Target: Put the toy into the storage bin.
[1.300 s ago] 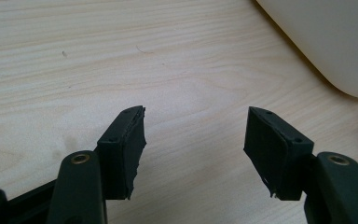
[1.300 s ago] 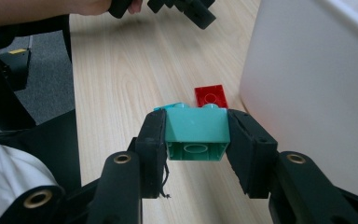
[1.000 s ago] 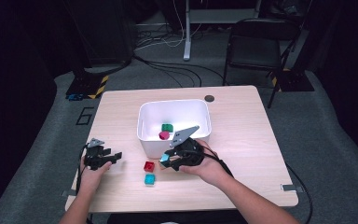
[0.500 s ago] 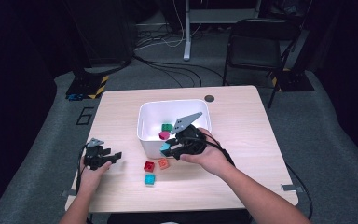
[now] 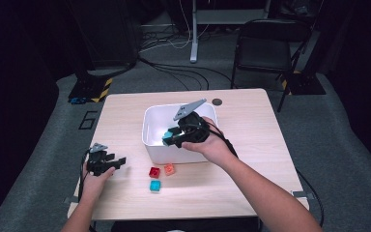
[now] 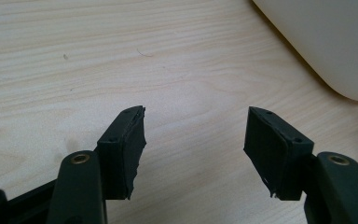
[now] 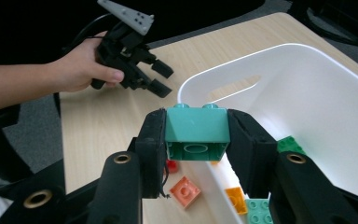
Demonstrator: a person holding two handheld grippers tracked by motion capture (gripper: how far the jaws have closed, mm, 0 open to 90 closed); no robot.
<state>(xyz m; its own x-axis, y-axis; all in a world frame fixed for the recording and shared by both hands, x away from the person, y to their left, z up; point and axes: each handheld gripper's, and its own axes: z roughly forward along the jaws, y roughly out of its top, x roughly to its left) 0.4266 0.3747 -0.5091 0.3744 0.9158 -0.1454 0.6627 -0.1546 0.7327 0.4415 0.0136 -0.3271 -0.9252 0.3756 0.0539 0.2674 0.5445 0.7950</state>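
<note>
Right gripper (image 5: 170,138) now over bin (image 5: 150,145) rim, up from table, clenched on teal brick (image 7: 196,132); left gripper (image 5: 118,162) unmoved, released; three bricks (image 5: 160,177) on table.

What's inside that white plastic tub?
In the white plastic tub lie a green brick, an orange brick and a teal brick; the right tool and its teal block cover the rest.
</note>
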